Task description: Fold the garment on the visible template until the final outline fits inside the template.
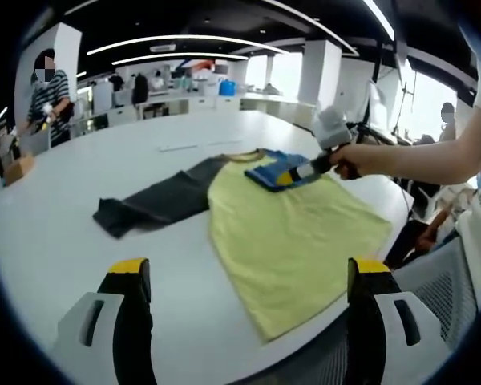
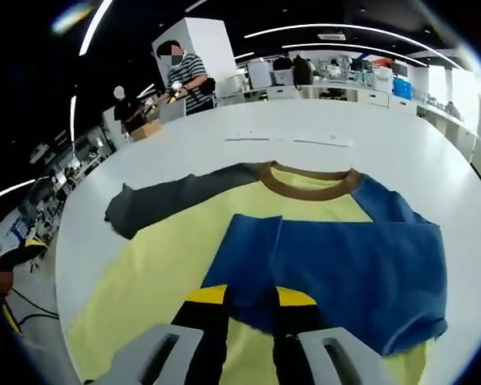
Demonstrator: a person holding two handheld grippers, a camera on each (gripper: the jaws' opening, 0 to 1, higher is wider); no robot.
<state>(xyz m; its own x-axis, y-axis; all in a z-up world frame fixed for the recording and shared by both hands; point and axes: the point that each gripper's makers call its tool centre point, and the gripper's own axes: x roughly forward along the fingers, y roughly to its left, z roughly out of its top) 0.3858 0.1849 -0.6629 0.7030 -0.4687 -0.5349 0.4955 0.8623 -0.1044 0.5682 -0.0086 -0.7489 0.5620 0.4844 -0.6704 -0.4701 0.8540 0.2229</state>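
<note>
While left gripper (image 1: 248, 281) gapes, right gripper (image 2: 248, 298) pinches blue sleeve (image 2: 345, 265).

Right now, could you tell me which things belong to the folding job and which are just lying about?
Job: yellow T-shirt with grey sleeve and blue sleeve; right gripper; left gripper.
Lying about: cardboard box; blue bin.

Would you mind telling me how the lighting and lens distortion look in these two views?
Left gripper view: even light from ceiling strips, fisheye bending the table edge, bright windows on the right, the shirt sharp. Right gripper view: glare streak at upper left, soft shadows, blue sleeve slightly blurred near the right gripper.
</note>
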